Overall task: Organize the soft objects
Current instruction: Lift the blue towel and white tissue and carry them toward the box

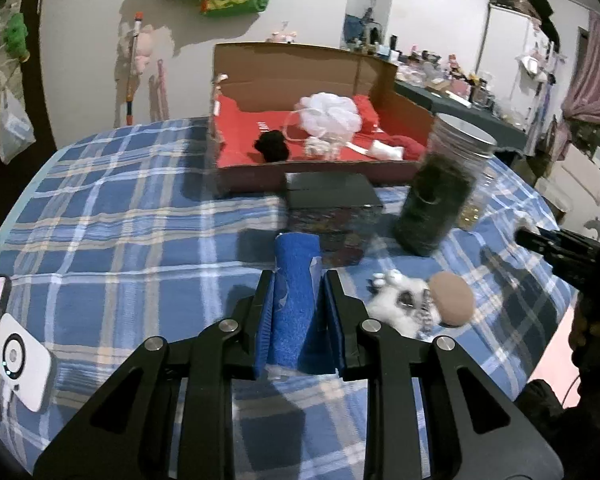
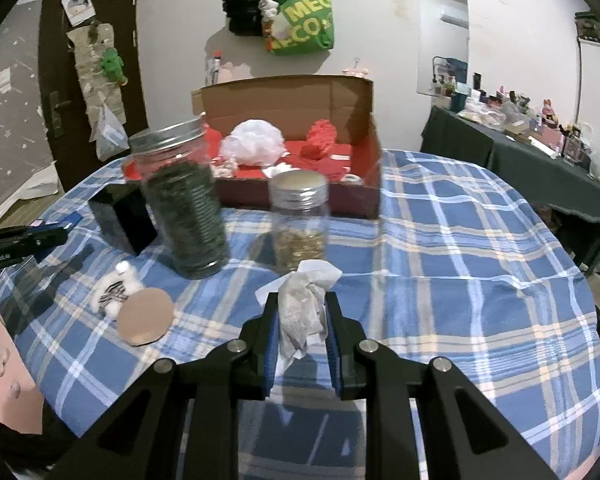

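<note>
Tools both loaded: your left tool pinches the blue cloth, your right tool the crumpled tissue, so lift both over the jars before you drop them in the box behind.

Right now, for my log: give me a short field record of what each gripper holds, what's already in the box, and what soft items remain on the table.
left gripper: shut on blue towel roll
right gripper: shut on white crumpled cloth
cardboard box: white mesh bath pouf, black pompom
left on table: tan powder puff, white fluffy toy
</note>
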`<state>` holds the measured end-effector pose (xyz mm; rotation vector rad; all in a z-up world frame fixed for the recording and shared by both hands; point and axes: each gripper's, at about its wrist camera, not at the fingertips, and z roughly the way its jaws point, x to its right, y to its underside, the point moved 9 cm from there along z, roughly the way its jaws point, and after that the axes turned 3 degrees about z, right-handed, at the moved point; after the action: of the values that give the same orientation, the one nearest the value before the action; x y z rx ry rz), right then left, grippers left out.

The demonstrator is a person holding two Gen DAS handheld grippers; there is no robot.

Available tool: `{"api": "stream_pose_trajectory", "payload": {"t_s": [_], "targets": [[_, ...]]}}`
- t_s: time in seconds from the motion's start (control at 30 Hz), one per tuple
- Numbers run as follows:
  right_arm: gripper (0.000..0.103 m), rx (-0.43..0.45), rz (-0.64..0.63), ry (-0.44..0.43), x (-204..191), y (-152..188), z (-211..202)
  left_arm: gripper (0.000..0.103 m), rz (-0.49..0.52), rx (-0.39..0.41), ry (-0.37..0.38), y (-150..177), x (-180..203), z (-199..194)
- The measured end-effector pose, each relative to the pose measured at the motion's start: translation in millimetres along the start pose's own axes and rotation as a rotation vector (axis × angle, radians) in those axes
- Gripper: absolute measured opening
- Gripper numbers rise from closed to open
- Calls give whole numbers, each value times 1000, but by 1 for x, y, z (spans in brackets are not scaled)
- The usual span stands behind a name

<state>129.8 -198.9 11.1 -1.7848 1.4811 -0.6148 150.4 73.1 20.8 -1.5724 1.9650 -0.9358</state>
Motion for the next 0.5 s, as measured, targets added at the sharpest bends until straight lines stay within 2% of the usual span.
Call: {"api": "stream_pose_trajectory", "payload": {"t_s": [0.33, 0.5], "targets": [[22, -9, 14, 41, 27, -20, 10, 23, -20, -18, -56, -16, -29, 10], [22, -16, 6, 48, 38, -37, 21, 23, -15, -32, -54, -30, -36, 22]]}}
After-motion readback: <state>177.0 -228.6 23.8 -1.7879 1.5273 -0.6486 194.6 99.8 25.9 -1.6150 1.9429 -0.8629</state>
